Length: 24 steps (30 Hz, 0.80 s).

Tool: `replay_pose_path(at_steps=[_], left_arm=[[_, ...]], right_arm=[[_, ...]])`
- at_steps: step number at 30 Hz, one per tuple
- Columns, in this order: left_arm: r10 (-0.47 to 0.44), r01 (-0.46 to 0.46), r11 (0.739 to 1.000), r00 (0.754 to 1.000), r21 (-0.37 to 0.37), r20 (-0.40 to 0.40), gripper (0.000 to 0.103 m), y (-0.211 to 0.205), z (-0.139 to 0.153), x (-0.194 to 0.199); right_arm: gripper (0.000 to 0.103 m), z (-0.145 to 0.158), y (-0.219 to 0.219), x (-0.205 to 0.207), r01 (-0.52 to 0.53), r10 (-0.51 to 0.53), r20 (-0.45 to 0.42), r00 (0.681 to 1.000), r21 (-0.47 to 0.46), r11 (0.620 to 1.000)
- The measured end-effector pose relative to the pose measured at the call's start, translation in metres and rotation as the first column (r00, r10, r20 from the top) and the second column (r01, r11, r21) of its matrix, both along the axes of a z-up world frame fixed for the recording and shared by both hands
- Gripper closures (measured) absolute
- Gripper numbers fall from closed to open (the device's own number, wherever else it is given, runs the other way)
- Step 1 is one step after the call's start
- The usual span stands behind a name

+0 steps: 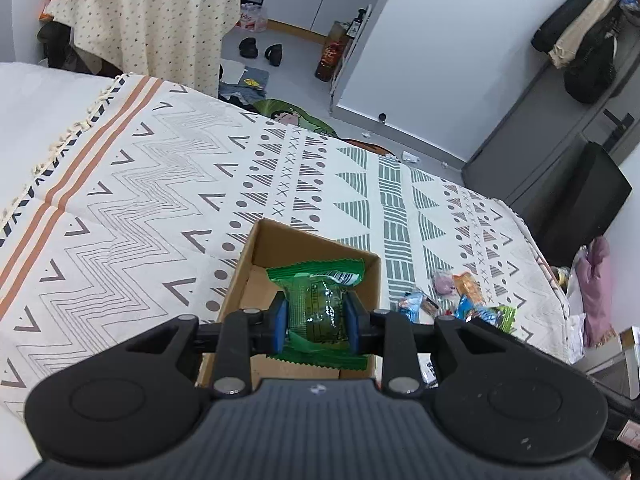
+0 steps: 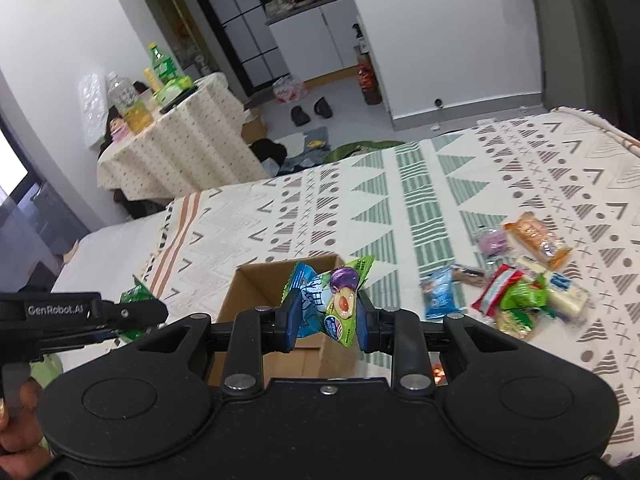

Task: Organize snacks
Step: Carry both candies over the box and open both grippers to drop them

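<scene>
An open cardboard box [image 1: 276,240] [image 2: 264,280] sits on a patterned bedspread. My left gripper [image 1: 316,318] is shut on a green snack packet [image 1: 316,304], held over the box's inside. My right gripper [image 2: 328,316] is shut on a blue and green plum candy packet [image 2: 340,304], also over the box. In the right wrist view the left gripper [image 2: 132,312] shows at the left of the box with its green packet [image 2: 136,294]. A pile of loose snacks [image 2: 516,288] [image 1: 456,300] lies on the bedspread to the right of the box.
The patterned bedspread [image 1: 160,184] stretches far and left of the box. A round table [image 2: 180,136] with bottles stands beyond the bed. Shoes and clothes lie on the floor. A person's hand [image 2: 16,424] holds the left gripper's handle.
</scene>
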<state>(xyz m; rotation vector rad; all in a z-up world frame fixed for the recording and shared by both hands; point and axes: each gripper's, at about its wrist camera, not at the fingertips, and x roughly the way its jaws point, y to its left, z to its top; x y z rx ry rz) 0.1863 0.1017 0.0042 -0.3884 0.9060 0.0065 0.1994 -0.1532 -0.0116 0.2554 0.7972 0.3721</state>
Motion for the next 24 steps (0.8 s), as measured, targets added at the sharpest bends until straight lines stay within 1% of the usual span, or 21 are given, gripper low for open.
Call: replay_pose_path(at_steps=[3,6,13,15,18,19,20,21,22,24], left_arm=[[0.009,-0.009,1.000,1.000,0.000,-0.013,0.075,0.005,-0.006,0.009],[0.011,-0.011,1.000,1.000,-0.016,-0.028,0.075,0.009,-0.012,0.020],[-0.014,0.012,1.000,0.998,-0.026,-0.068,0.075,0.007,-0.028,0.050],[-0.021,0.020,1.000,0.997,-0.013,-0.073,0.074,0.004,-0.031,0.058],[-0.039,0.041,0.999,0.995,0.024,-0.087,0.068,-0.002,-0.040,0.070],[-0.040,0.042,0.999,0.993,0.018,-0.112,0.063,-0.002,-0.047,0.074],[-0.038,0.039,0.999,0.990,0.002,-0.139,0.060,-0.001,-0.053,0.078],[-0.038,0.036,0.999,0.988,-0.015,-0.149,0.058,-0.001,-0.058,0.081],[-0.037,0.034,0.999,0.988,-0.020,-0.149,0.054,-0.001,-0.061,0.083],[-0.034,0.034,0.999,0.988,0.001,-0.153,0.048,-0.004,-0.064,0.087]], right_arm=[[0.076,-0.001,0.009,0.006,-0.017,0.017,-0.011,1.000,0.000,1.000],[0.076,-0.003,0.017,0.014,-0.025,0.025,-0.020,0.999,-0.003,1.000],[0.076,-0.007,0.035,0.029,-0.036,0.036,-0.039,0.999,-0.007,0.999],[0.076,-0.008,0.038,0.033,-0.035,0.035,-0.049,0.998,-0.002,0.999],[0.076,-0.014,0.041,0.045,-0.015,0.018,-0.083,0.996,0.038,0.999],[0.076,-0.015,0.041,0.048,-0.009,0.012,-0.089,0.996,0.036,0.999],[0.076,-0.017,0.042,0.051,-0.002,0.005,-0.097,0.995,0.028,1.000],[0.076,-0.018,0.041,0.053,0.004,-0.002,-0.104,0.995,0.022,1.000],[0.076,-0.019,0.041,0.054,0.007,-0.005,-0.105,0.994,0.017,1.000],[0.076,-0.020,0.040,0.056,0.015,-0.015,-0.104,0.994,0.003,1.000]])
